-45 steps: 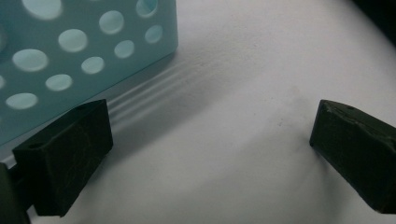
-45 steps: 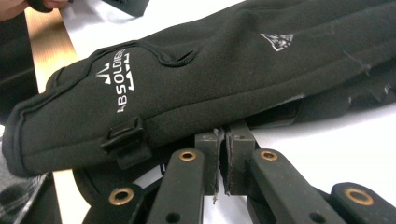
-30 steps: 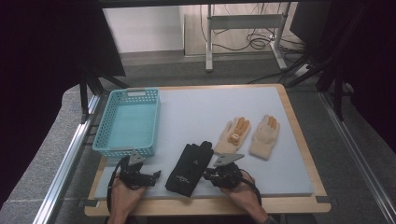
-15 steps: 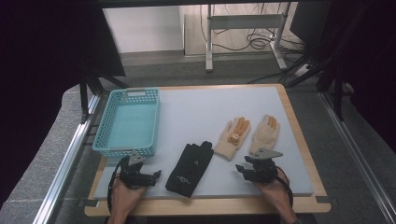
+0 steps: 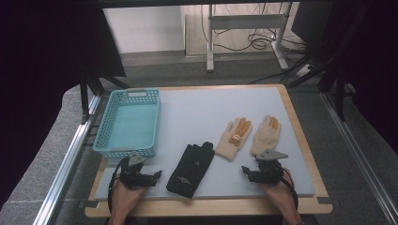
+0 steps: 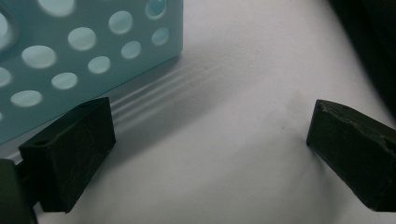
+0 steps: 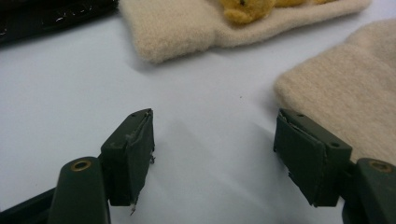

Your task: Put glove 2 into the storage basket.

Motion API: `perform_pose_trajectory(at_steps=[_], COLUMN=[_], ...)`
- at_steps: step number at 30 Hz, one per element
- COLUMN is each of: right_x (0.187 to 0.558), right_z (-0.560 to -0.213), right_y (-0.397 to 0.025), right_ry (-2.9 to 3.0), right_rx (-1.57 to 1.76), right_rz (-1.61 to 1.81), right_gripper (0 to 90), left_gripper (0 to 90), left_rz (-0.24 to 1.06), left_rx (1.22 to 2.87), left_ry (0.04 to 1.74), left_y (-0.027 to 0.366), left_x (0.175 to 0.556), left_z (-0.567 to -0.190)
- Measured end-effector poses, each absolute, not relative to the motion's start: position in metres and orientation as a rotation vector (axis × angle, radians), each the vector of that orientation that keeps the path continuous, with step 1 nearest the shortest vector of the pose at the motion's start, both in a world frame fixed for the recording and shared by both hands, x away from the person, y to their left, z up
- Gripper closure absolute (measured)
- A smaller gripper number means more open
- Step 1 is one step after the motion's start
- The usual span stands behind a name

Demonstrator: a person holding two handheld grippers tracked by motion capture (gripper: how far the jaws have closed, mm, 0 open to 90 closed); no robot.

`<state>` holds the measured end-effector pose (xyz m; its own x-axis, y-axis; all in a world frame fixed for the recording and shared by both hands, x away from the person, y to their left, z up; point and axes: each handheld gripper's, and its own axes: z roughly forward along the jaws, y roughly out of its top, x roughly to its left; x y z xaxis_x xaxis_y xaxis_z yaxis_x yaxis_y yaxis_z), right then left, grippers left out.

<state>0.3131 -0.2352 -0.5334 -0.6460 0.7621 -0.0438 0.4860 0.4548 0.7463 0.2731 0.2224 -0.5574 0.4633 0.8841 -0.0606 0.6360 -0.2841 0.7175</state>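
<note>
My right claw (image 5: 254, 172) rests wide open and empty just before the cuff of the right cream glove (image 5: 266, 135), my left claw (image 5: 149, 176) open near the basket (image 5: 127, 123), so I judge gripping this cuff comes next.

Left tongs (image 6: 210, 154) held low over the pale counter (image 6: 224, 93), jaws spread wide, nothing between them. Turquoise perforated basket (image 6: 70, 51) at upper left, its wall just beyond the left jaw, casting a striped shadow on the counter. Dark edge of something at far upper right, unidentifiable.
</note>
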Motion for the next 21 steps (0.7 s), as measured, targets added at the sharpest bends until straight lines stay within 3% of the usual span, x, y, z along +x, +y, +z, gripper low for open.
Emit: perform_pose_trajectory(at_steps=[9, 21], right_x=[0.310, 0.309], right_z=[-0.536, -0.536], right_y=[-0.236, -0.237], right_ry=[2.305, 2.306], right_rx=[1.074, 1.071], right_rz=[1.040, 1.044], right_gripper=[27.4, 26.7], left_gripper=[4.6, 4.9], left_rz=[0.399, 0.358], left_rx=[2.018, 2.049], left_ry=[1.271, 1.164], left_y=[0.219, 0.180], left_x=[0.267, 0.261], left_z=[-0.551, -0.515])
